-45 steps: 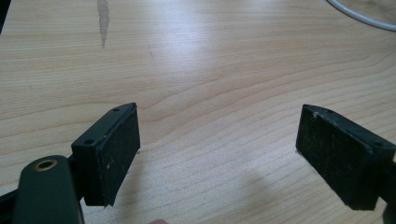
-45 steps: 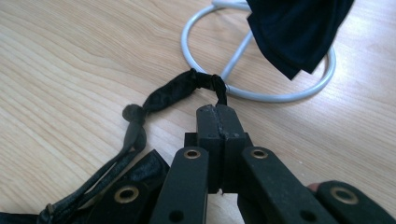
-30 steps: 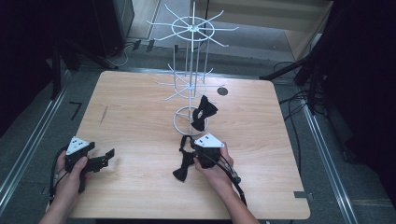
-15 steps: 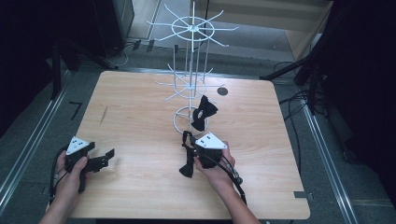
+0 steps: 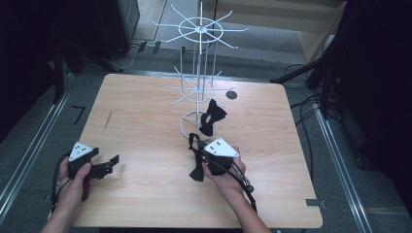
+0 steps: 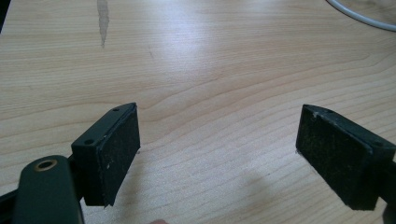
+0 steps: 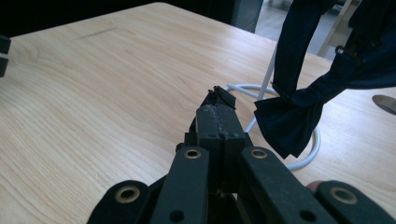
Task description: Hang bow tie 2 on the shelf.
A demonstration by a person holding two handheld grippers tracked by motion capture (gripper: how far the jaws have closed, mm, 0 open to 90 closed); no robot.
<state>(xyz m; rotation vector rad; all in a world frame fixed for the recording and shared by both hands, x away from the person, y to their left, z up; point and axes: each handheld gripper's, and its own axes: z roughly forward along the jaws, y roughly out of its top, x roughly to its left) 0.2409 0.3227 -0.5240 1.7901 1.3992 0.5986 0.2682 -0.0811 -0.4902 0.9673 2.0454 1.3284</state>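
The bow tie (image 5: 196, 171) hangs from the right gripper (image 5: 198, 154) just above the bench (image 5: 145, 116), near the front edge, in the high view. A second bow tie (image 5: 212, 116) hangs on the white wire rack (image 5: 199, 73), close behind it. The left gripper (image 5: 112, 163) rests at the bench's left front, well apart from both.

In the left gripper view, its two black pads (image 6: 119, 149) stand wide apart with bare wood between them.

In the right gripper view, the jaws are pressed tight together, pinching a thin black strap (image 7: 223, 95) at their tips. The dark bow tie (image 7: 292, 119) on the rack hangs just beyond, over the rack's white ring base (image 7: 308, 154).
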